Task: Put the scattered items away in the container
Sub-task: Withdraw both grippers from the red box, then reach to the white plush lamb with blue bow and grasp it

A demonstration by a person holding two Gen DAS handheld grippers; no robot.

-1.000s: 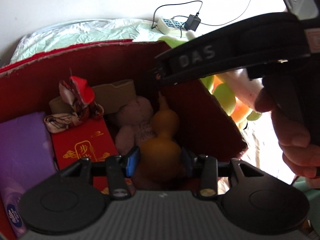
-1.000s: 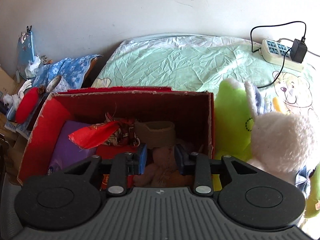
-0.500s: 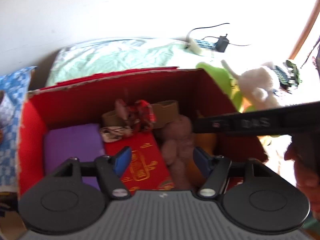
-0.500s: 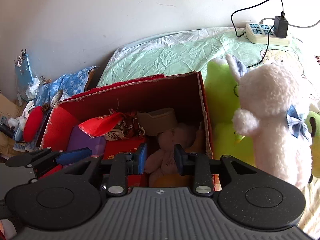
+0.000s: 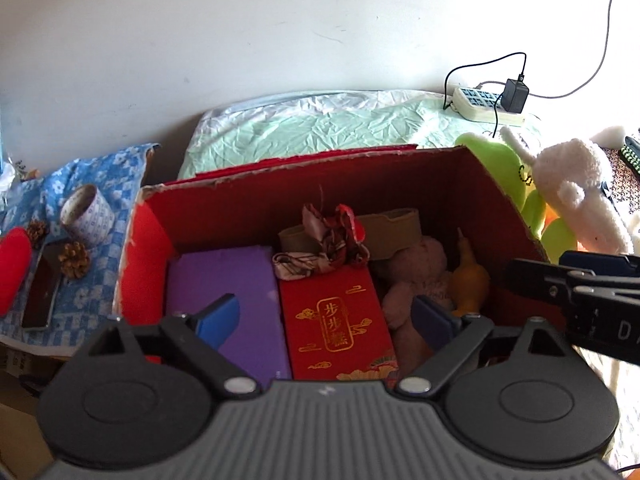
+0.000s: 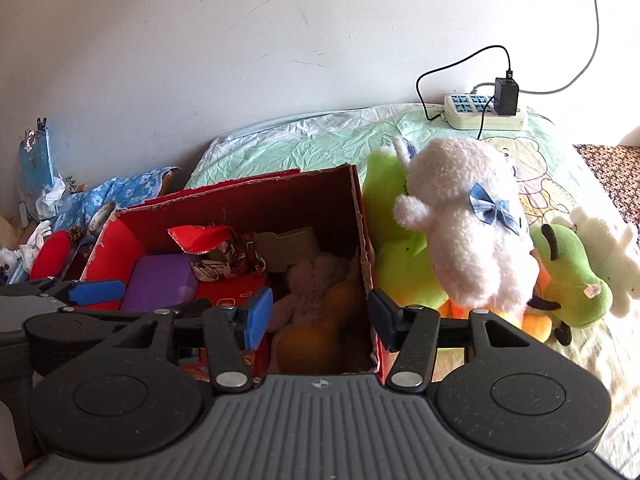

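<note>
A red cardboard box (image 5: 240, 208) (image 6: 320, 196) stands on the bed. It holds a purple pack (image 5: 224, 276), a red envelope box (image 5: 332, 316), a crumpled scarf (image 5: 328, 240), a brown plush (image 5: 416, 280) and a yellow gourd (image 5: 468, 280) (image 6: 320, 332). My left gripper (image 5: 326, 320) is open and empty above the box. My right gripper (image 6: 320, 316) is open and empty over the box's right wall. A white plush (image 6: 468, 232) and green plush toys (image 6: 392, 232) lie right of the box.
A power strip (image 6: 480, 110) with a charger lies at the back on the green sheet. A tape roll (image 5: 86, 212), pine cones (image 5: 74, 260) and a phone (image 5: 40, 292) lie on a blue cloth to the left. A wall stands behind.
My left gripper let go of the yellow gourd in the box, opened and pulled back. My right gripper opened wider and shifted right toward the plush toys.
</note>
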